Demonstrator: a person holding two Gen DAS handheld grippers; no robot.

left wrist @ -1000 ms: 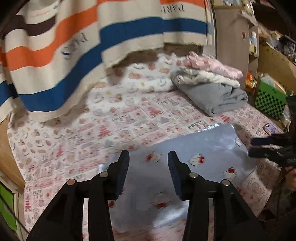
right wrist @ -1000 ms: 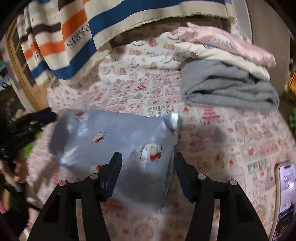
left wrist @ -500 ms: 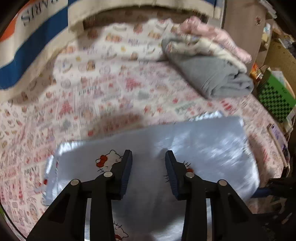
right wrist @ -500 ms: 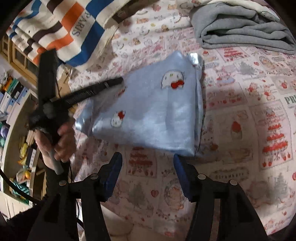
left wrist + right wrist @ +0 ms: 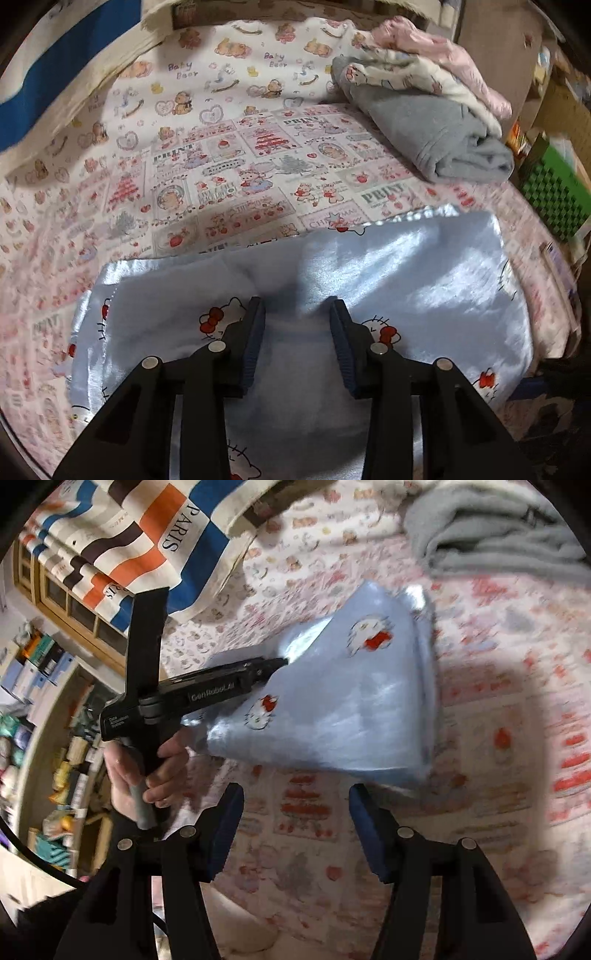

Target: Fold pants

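printed bedsheet (image 5: 229, 177) serves as folding surface; blue pants (image 5: 388, 280) lie folded flat on it, near edge; left gripper (image 5: 295, 332) jaws apart, empty, over the pants, likely smoothing; right gripper (image 5: 295, 819) wide open, empty, hovering beside.

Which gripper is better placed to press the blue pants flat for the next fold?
Left. The left gripper hangs open directly over the middle of the blue pants, fingers pointing down onto the fabric. The right gripper is open too, but sits off the pants' near edge, over the printed bedsheet.
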